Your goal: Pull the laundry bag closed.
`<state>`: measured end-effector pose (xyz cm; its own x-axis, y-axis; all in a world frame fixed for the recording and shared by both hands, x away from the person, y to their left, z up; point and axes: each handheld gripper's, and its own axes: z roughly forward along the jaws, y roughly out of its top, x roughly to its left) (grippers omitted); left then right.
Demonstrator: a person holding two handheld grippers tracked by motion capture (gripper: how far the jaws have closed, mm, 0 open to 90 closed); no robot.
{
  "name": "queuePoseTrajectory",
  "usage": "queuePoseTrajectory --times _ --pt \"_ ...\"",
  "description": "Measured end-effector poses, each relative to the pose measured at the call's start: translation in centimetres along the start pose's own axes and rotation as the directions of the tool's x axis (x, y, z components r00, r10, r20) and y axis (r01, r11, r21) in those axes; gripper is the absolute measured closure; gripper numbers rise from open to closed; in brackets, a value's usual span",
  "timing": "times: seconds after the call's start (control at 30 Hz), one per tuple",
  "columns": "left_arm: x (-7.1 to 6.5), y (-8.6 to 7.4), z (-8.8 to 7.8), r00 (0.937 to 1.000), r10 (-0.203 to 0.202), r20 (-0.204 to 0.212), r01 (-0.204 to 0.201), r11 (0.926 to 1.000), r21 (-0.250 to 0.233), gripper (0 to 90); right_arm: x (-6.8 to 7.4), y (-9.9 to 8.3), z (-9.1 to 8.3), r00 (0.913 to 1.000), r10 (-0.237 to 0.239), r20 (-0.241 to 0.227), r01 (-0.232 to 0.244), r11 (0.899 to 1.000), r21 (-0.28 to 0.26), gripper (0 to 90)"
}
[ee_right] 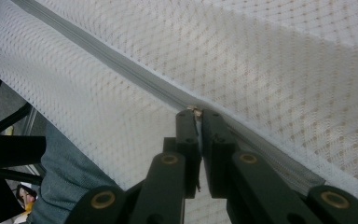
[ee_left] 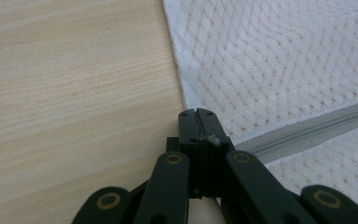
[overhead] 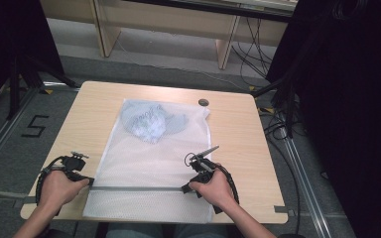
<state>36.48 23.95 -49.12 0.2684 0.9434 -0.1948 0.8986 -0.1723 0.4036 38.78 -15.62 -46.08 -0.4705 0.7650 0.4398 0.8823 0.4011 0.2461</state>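
On the table lies a mesh bag, clothes bunched at its far end. Left gripper is clenched on the zip's left end, right gripper clamps the slider far right, so closing looks nearly done. Floor marking "5" is the sole writing.

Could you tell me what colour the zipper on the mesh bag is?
Grey zipper, clearest in the right gripper view.
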Motion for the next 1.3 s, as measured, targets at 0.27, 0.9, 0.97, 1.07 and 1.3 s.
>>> queuePoseTrajectory --times 0.27,0.9,0.97,1.07,1.3 --pt "0.0 0.0 0.0 1.0000 0.002 -0.001 -0.002 1.0000 0.006 89.2 -0.1 -0.1 -0.6 0.9987 0.047 0.017 -0.048 0.999 0.022 86.9" --pt "-0.1 0.0 0.0 1.0000 0.006 -0.006 -0.006 1.0000 0.002 89.2 -1.4 -0.7 -1.7 0.9995 0.031 0.005 -0.031 0.999 -0.012 86.9" --pt "-0.1 0.0 0.0 1.0000 0.005 -0.007 -0.005 1.0000 0.001 89.2 -1.6 -0.7 -1.8 0.9994 0.036 -0.001 -0.036 0.999 -0.016 86.9" --pt "-0.1 0.1 0.0 1.0000 0.005 -0.006 -0.005 1.0000 0.002 89.2 -1.7 -0.8 -2.0 0.9989 0.047 0.002 -0.047 0.999 -0.013 86.9" --pt "-0.2 0.1 0.0 0.9999 0.007 -0.010 -0.007 0.9999 0.008 89.4 -2.1 -0.9 -2.5 0.9972 0.074 0.010 -0.074 0.997 -0.008 86.9"
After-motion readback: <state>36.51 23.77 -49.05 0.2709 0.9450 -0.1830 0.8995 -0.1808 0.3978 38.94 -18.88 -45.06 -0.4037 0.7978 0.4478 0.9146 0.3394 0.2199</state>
